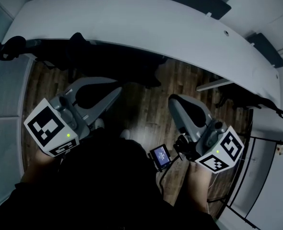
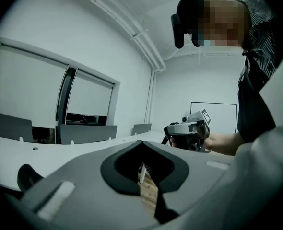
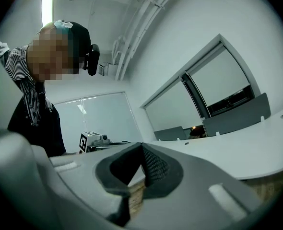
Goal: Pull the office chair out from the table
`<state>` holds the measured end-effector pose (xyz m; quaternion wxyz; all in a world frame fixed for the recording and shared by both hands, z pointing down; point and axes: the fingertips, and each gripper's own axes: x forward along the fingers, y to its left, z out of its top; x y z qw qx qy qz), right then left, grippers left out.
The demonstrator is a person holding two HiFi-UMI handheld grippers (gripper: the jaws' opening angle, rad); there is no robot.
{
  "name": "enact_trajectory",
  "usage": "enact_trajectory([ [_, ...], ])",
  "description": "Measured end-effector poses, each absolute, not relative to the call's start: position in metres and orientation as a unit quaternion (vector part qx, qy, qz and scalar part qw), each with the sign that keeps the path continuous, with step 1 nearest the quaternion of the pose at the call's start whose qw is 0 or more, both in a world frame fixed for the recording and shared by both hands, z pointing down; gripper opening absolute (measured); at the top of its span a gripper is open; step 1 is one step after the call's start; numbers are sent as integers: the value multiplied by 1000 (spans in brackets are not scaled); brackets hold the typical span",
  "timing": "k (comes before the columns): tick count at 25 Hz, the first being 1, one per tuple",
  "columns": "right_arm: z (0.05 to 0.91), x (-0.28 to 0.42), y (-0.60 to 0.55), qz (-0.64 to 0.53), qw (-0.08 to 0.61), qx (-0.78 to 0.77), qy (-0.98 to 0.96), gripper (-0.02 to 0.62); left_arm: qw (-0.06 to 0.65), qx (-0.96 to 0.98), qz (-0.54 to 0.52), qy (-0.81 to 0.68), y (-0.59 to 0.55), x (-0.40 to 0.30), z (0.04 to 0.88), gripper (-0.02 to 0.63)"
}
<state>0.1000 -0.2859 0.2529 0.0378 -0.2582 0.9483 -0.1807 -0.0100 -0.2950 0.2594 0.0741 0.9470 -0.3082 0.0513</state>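
Fingers pressed together, empty, on left gripper and right gripper; chair, upper left, not yet pulled from under table.

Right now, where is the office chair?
Head view, upper left of centre: the office chair is tucked under the table edge, ahead of the left gripper.

Ahead of the left tongs, the office chair is a dark shape mostly hidden under the counter; its seat and base cannot be made out.
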Motion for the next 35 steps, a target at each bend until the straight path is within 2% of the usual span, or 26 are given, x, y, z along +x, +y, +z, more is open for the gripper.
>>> enact_trajectory([
  [19, 225, 6, -356, -129, -8, -336, 933, 0, 61, 973, 12, -222, -383, -95, 239, 3],
  [22, 239, -5, -368, -101, -71, -357, 926, 0, 46, 980, 24, -194, -390, -105, 241, 3],
  [32, 308, -62, -368, 15, -329, -314, 890, 5, -133, 960, 232, -82, -379, -143, 310, 5],
  [33, 317, -65, -365, 17, -353, -303, 885, 47, -160, 950, 259, -63, -375, -143, 321, 18],
  [35, 333, -73, -357, 17, -388, -274, 880, 90, -214, 926, 309, -30, -366, -144, 344, 125],
])
